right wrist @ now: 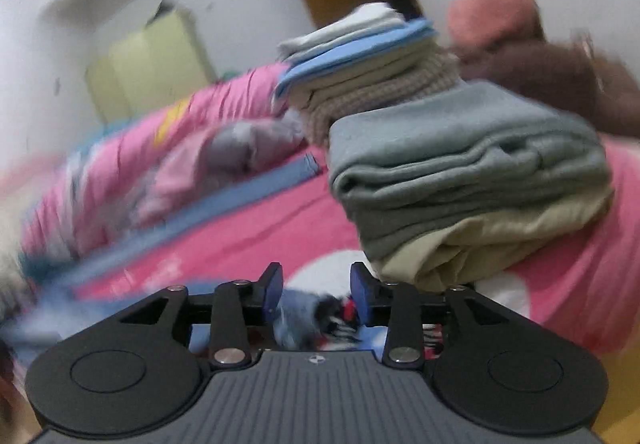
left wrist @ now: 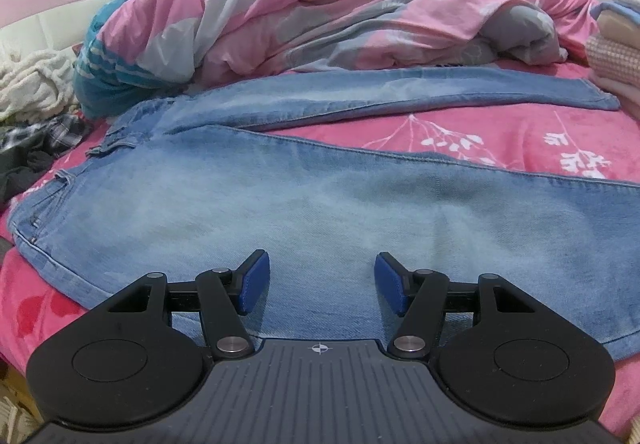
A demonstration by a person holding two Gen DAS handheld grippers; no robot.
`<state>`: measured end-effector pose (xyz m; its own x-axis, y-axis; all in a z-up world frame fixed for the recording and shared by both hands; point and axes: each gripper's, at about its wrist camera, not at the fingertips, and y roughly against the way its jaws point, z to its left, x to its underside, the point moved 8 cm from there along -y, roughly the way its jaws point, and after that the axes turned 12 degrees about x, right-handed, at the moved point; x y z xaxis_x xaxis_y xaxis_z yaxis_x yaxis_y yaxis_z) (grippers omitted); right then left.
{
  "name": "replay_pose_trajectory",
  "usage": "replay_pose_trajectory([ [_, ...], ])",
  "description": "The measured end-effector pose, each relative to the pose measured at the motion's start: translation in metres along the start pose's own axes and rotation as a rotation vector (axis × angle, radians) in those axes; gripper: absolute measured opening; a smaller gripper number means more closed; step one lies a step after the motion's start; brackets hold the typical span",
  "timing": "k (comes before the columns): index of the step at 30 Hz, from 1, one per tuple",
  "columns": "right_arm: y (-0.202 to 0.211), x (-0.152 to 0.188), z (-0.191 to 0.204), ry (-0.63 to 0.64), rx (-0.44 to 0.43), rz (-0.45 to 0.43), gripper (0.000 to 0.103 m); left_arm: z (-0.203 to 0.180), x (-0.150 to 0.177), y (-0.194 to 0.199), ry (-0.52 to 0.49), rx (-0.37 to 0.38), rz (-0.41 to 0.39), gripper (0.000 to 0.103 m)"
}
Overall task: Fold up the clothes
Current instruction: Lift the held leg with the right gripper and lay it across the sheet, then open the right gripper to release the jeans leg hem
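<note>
On the pink bed sheet (left wrist: 460,124), in front of a rumpled quilt (left wrist: 304,4), the jeans (left wrist: 280,204) lie spread flat with the left gripper (left wrist: 322,282) spread apart just above them, while the right gripper (right wrist: 316,290), beside folded clothes (right wrist: 460,164), stands parted around blurred denim.

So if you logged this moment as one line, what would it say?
task: fold clothes | jeans: flat on bed | left fingers: open over jeans | right fingers: open, denim between | folded stack: right side
</note>
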<state>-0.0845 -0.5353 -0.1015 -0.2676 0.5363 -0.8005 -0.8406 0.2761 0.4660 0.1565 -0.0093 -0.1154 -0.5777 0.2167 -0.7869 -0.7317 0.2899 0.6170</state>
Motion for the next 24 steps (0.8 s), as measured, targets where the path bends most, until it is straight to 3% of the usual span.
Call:
replay_pose_trajectory([
  [3, -0.004, 0.0, -0.008, -0.158, -0.06, 0.049, 0.043, -0.005, -0.006, 0.0, -0.015, 0.018, -0.009, 0.06],
  [5, -0.008, 0.002, -0.004, -0.172, -0.07, 0.068, 0.043, -0.011, -0.009, -0.001, -0.035, 0.027, -0.005, 0.06],
  [10, -0.034, 0.007, -0.004, -0.162, 0.064, 0.136, 0.044, -0.032, -0.013, -0.007, -0.083, 0.068, -0.013, 0.061],
  [12, -0.041, 0.011, -0.006, -0.136, 0.114, 0.147, 0.045, -0.038, -0.012, -0.012, -0.106, 0.072, -0.01, 0.061],
  [17, -0.047, 0.043, 0.017, 0.085, 0.113, 0.239, 0.045, -0.038, -0.01, -0.019, -0.116, 0.056, -0.019, 0.061],
  [19, -0.043, 0.047, 0.018, 0.141, 0.139, 0.238, 0.044, -0.036, -0.011, -0.021, -0.111, 0.055, -0.024, 0.062],
  [24, -0.044, 0.016, 0.015, 0.085, 0.164, 0.158, 0.045, -0.034, -0.01, -0.023, -0.11, 0.058, -0.031, 0.063],
])
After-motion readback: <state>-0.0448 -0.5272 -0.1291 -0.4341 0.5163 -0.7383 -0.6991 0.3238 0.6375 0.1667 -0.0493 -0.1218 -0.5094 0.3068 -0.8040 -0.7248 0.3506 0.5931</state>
